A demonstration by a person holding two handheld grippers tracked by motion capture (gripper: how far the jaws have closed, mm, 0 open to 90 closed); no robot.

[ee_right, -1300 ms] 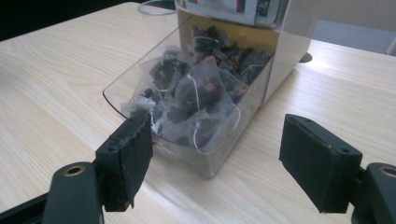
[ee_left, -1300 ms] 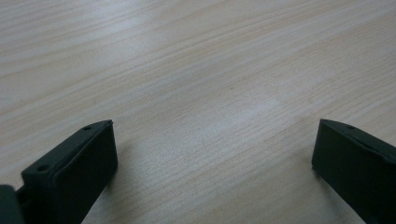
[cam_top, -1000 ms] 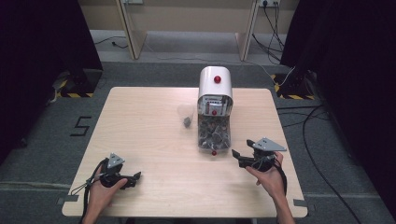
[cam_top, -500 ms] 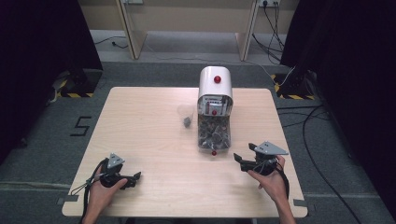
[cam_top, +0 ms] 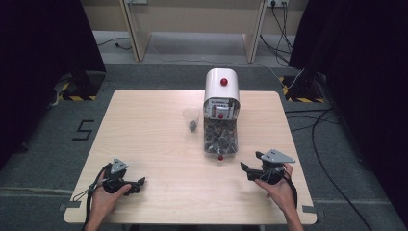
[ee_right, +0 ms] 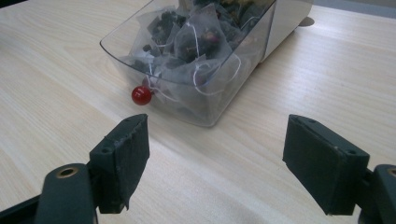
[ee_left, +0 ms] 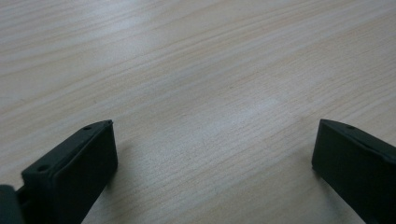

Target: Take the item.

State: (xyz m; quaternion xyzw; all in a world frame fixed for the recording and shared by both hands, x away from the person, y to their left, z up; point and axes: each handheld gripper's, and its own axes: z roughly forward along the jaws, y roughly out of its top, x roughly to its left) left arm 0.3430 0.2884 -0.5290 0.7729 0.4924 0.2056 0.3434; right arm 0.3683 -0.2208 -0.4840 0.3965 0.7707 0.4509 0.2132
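A white dispenser [cam_top: 222, 86] with a red knob stands at the table's middle back. Its clear drawer [cam_top: 220, 139] is pulled out toward me and holds several tea bags [ee_right: 196, 37]; a red ball knob [ee_right: 141, 95] sits on the drawer's front. A small clear cup [cam_top: 191, 118] with something dark in it stands left of the dispenser. My right gripper [cam_top: 244, 169] is open near the table's front right, its jaws pointing at the drawer [ee_right: 187, 60] a short way off. My left gripper [cam_top: 141, 183] is open at the front left, over bare wood [ee_left: 210, 93], with nothing between its jaws.
The light wooden table [cam_top: 144, 130] stands on grey carpet. Cables [cam_top: 332, 144] trail on the floor to the right. Black curtains hang at both sides, and wooden furniture legs stand behind the table.
My right gripper has drifted slightly toward the table's front edge and right. The left gripper has stayed put.
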